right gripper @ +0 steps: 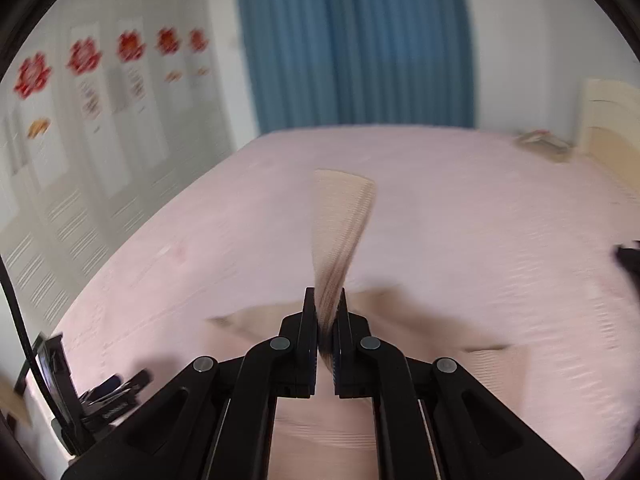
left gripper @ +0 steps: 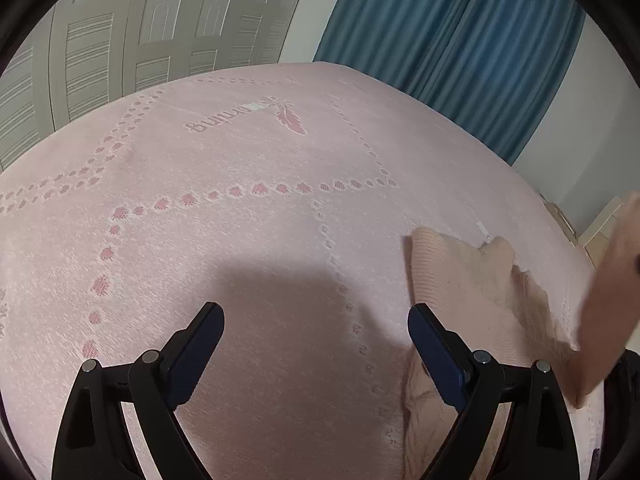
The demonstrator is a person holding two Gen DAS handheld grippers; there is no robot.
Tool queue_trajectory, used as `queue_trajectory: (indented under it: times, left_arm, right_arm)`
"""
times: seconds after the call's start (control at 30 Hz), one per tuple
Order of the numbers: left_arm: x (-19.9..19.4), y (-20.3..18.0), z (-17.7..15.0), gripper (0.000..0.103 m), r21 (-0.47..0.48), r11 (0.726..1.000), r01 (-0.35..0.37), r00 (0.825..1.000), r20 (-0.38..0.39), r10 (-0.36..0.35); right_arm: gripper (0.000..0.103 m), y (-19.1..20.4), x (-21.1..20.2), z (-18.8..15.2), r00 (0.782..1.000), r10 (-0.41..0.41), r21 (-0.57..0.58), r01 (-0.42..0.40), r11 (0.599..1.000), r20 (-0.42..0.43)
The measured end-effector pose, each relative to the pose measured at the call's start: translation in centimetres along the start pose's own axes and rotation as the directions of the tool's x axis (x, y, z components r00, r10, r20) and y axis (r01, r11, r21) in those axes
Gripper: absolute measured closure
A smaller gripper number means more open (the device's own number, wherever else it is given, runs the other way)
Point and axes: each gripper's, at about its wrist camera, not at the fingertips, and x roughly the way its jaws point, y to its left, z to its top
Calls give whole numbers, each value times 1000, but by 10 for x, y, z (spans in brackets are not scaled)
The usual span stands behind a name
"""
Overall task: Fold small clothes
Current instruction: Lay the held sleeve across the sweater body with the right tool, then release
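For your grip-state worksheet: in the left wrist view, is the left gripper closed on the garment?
No: the left gripper is wide open over the bedspread, the garment beside it.

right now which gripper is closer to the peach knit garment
Right. The right gripper has its fingers shut on a ribbed strip of the peach knit garment. The left gripper is open over the pink bedspread, with the garment just beside its right finger.

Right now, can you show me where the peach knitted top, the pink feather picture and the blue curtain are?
peach knitted top (right gripper: 344,220): right wrist view, on the ribbed strip pinched upward.
pink feather picture (left gripper: 290,120): left wrist view, on the feather's middle.
blue curtain (right gripper: 352,44): right wrist view, on its centre folds.
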Motion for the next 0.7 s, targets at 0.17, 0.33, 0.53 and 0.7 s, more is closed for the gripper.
queue_trajectory:
  times: [0.17,0.33,0.53,0.7]
  left_arm:
    - [-1,-1,-3,10,21,999,36,999,-8,-36]
    - [2,-21,-10,10,63,991,115,993,-43,-112]
    - [8,-55,-19,11,61,962,267,962,-75,-263]
    - [18,-100,-29,11,56,931,362,928,-114,-354]
  right_arm:
    - [92,33,67,-38,980,98,49,-91,995,-172]
    - [65,-10,55,-66,987,74,112,-59,992,-141]
    - [65,-111,13,-103,989,-93,183,113,977,-117]
    - [65,-175,1,-137,969,-195,229,227,947,-154]
